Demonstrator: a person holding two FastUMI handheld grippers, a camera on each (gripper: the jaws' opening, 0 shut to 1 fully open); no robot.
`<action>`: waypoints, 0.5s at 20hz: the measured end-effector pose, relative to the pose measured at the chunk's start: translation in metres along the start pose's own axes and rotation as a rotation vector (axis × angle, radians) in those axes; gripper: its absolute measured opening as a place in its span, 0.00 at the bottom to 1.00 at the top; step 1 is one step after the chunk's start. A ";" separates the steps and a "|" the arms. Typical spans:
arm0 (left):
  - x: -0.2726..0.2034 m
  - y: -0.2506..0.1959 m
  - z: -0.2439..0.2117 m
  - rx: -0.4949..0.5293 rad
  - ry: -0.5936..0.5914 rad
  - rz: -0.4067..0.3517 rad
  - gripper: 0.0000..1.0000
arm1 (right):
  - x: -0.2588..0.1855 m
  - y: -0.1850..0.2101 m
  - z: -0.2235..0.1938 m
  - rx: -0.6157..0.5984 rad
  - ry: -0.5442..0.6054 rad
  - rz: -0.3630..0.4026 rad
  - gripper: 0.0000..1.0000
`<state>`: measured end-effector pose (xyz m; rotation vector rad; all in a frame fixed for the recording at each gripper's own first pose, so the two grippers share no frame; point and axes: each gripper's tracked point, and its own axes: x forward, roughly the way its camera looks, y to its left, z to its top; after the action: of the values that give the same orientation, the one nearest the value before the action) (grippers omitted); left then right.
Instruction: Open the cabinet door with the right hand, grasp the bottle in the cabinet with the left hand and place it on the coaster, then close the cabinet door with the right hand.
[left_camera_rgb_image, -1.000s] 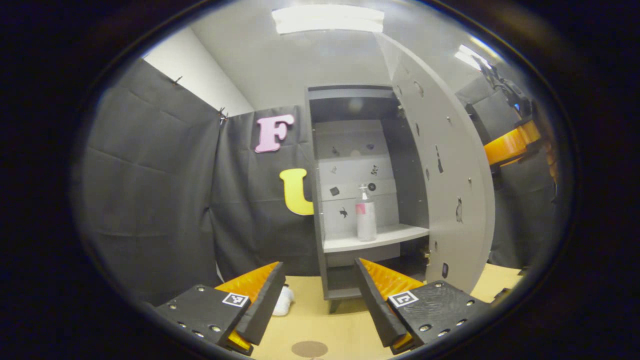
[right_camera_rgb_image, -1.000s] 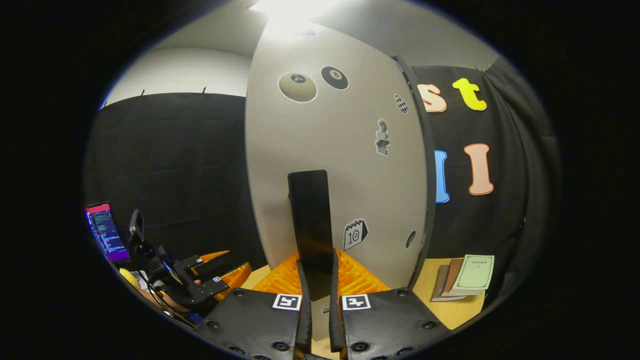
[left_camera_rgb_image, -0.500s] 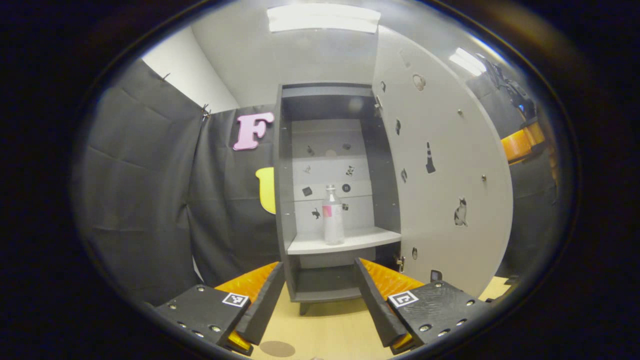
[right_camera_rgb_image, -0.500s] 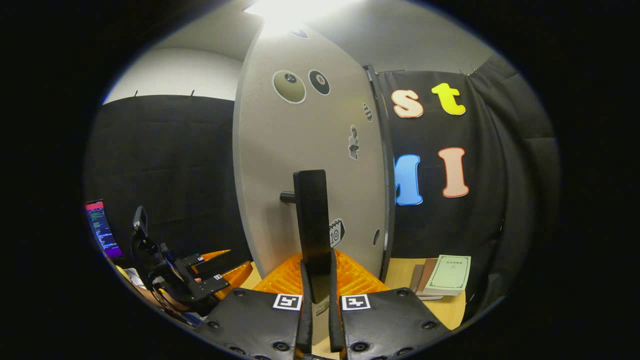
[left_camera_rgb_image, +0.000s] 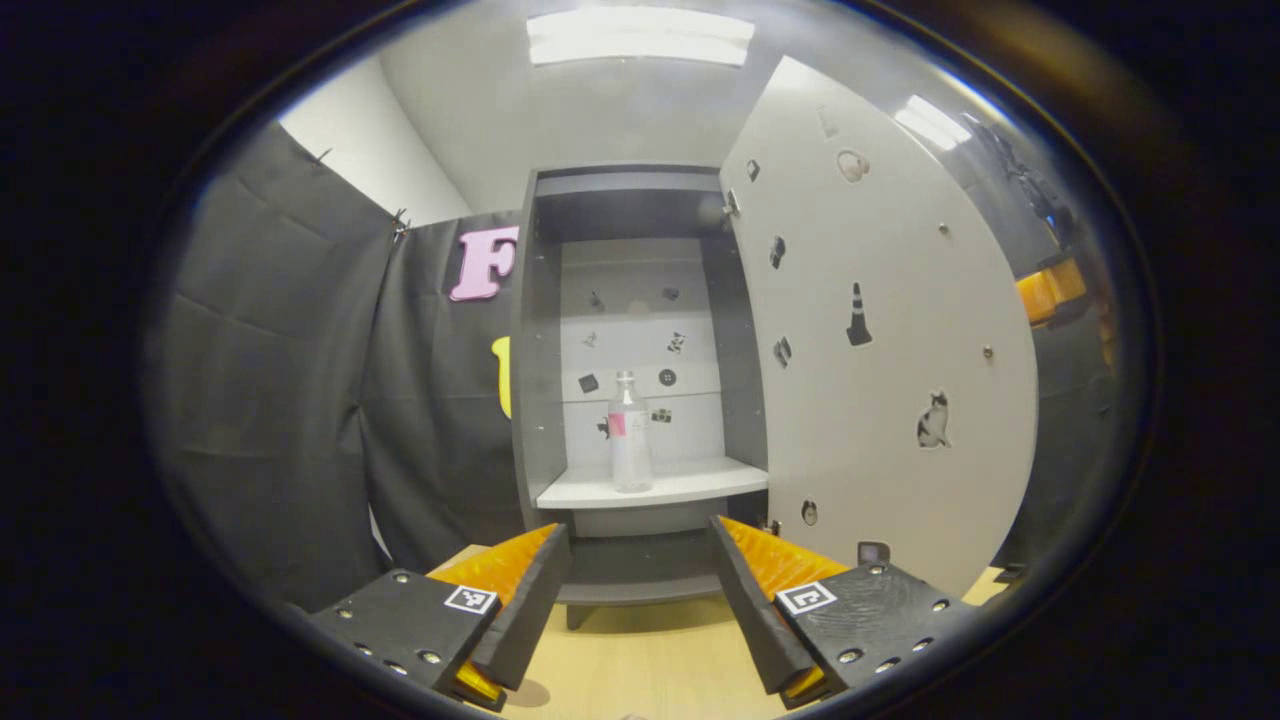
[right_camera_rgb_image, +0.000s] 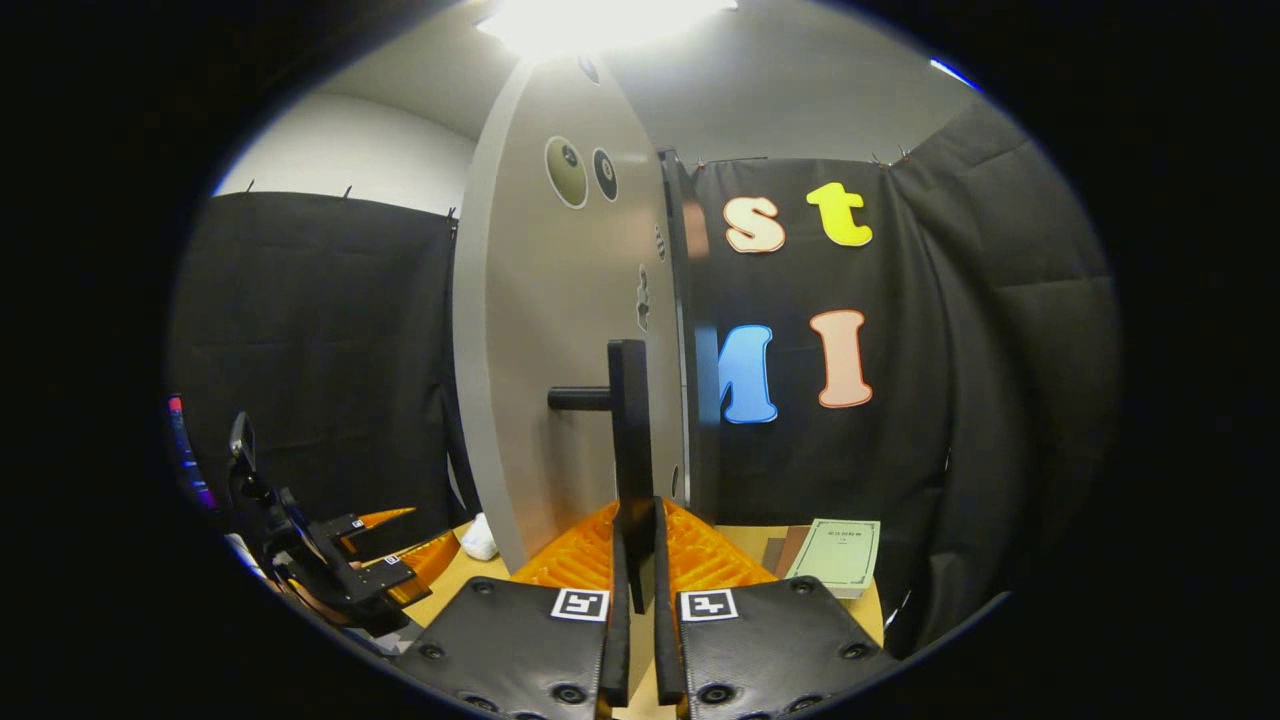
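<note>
In the left gripper view, the cabinet (left_camera_rgb_image: 640, 380) is seen standing at the back edge of the wooden bench (left_camera_rgb_image: 650, 665), against the black cloth wall. Its door (left_camera_rgb_image: 880, 350) is swung wide open to the right, and stickers are scattered over the door's inner face and the cabinet's back panel. The bottle (left_camera_rgb_image: 629, 433), clear with a pink label, is set upright on the pale shelf (left_camera_rgb_image: 655, 485) inside, near the shelf's middle and a little towards its front edge. The left gripper (left_camera_rgb_image: 640, 600) is held low in front of the cabinet with its two fingers spread well apart and nothing between them; it is well apart from the bottle.

In the right gripper view, the right gripper (right_camera_rgb_image: 633, 600) is clamped on the lower end of the door's black handle (right_camera_rgb_image: 630, 450), with both fingers pressed against it from either side. The handle is seen upright, joined to the door's outer face (right_camera_rgb_image: 560, 350) by a short black post. The left gripper (right_camera_rgb_image: 375, 545) appears at the lower left, held by a hand. A white crumpled item (right_camera_rgb_image: 480, 540) lies on the bench beside the door's lower edge. A green booklet (right_camera_rgb_image: 840, 555) is laid on top of darker books near the bench's right edge, close to the cloth wall.
</note>
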<state>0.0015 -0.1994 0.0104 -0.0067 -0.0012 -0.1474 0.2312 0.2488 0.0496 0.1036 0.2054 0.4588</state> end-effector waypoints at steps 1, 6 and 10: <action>-0.001 -0.003 0.002 0.004 -0.001 0.002 0.84 | 0.001 0.006 0.000 0.013 0.001 0.013 0.12; 0.000 -0.016 0.012 0.010 -0.017 0.010 0.84 | -0.026 -0.001 0.004 -0.037 -0.010 0.047 0.14; 0.008 -0.024 0.018 0.016 -0.017 0.023 0.84 | -0.053 -0.037 0.010 -0.120 -0.041 -0.034 0.19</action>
<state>0.0059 -0.2244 0.0285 0.0085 -0.0196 -0.1248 0.2028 0.1913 0.0634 -0.0082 0.1383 0.4338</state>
